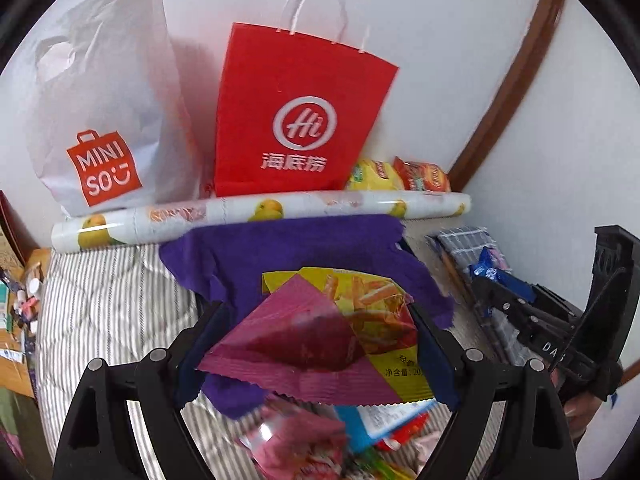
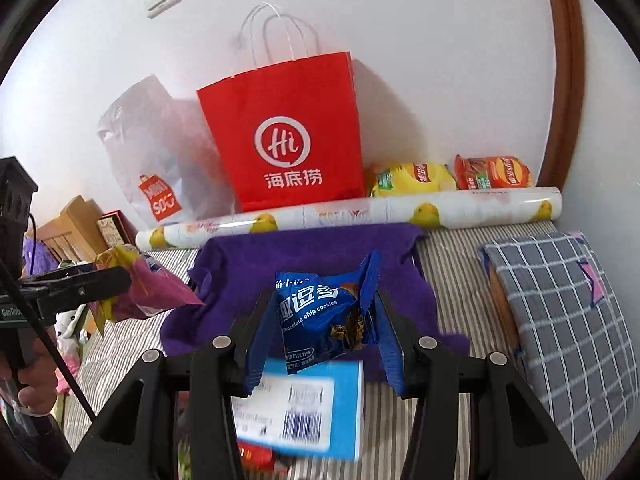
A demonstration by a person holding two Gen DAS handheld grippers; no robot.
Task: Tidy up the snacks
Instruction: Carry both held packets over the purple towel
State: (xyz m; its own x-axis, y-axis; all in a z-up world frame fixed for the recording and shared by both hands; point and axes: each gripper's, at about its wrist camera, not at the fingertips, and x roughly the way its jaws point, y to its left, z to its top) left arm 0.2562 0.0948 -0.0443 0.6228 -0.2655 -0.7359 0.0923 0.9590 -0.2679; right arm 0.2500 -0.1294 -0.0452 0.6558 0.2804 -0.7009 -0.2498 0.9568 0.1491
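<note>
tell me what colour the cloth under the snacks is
Purple cloth, clearest in the right wrist view.

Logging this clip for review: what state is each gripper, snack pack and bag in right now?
Left gripper: shut on fries pack.
Fries pack: held up, sealed.
Right gripper: shut on cookie pack.
Cookie pack: held up, crumpled.
Red bag: upright against the wall, handles up.
White bag: upright, bulging.
Roll: rolled up, lying flat.
Purple cloth: spread out, rumpled.

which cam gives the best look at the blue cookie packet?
Right wrist: the chocolate chip cookie packet sits centred in the right claw, label readable. Left wrist shows only a blue sliver of it at the right edge, mostly hidden by the claw.
</note>
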